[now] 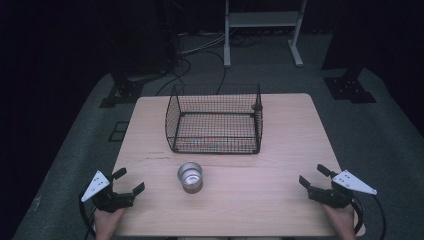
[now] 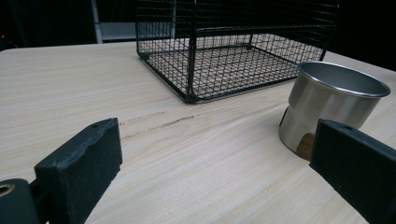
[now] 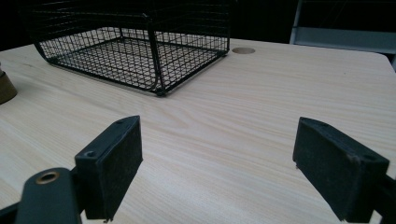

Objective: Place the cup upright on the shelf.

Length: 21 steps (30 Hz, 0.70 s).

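Observation:
A shiny steel cup (image 1: 190, 175) stands upright on the wooden table (image 1: 280, 150), in front of a black wire basket (image 1: 215, 119). My left gripper (image 1: 128, 180) rests at the table's near left corner, open, with nothing between its jaws. In the left gripper view the steel cup (image 2: 332, 104) stands just beyond the right jaw, apart from it, and the wire basket (image 2: 224, 46) is farther back. My right gripper (image 1: 312, 176) sits at the near right corner, open and empty. The right gripper view has the wire basket (image 3: 135, 42) ahead to the left, beyond the gripper (image 3: 217, 158).
The basket looks empty. A scratch line (image 1: 157, 156) marks the wood left of the basket front. A round hole (image 3: 243, 50) is in the table near the basket. Beyond the table stand a white frame (image 1: 262, 30), black stands (image 1: 350, 85) and floor cables (image 1: 190, 65).

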{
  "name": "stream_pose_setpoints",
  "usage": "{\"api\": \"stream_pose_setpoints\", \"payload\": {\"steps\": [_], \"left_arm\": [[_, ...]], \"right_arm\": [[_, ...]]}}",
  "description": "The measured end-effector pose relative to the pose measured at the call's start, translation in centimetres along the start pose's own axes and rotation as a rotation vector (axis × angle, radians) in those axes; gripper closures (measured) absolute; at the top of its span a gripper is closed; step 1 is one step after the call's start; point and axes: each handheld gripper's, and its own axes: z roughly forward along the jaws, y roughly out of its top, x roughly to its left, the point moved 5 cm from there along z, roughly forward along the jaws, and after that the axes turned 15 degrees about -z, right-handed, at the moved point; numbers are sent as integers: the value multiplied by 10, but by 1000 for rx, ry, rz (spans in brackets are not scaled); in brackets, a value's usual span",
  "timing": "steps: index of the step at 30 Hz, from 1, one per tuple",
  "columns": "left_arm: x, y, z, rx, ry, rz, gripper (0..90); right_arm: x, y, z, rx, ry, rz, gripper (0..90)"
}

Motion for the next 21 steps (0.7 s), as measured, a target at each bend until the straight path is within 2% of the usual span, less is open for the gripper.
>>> {"api": "stream_pose_setpoints", "payload": {"steps": [7, 11, 21], "left_arm": [[-1, 1, 0, -11, -8, -1, 13], [-7, 2, 0, -11, -37, 3, 12], [-16, 4, 2, 4, -76, 18, 12]], "right_arm": [[0, 1, 0, -8, -2, -2, 150], [1, 2, -1, -7, -4, 1, 152], [0, 3, 0, -9, -6, -1, 153]]}}
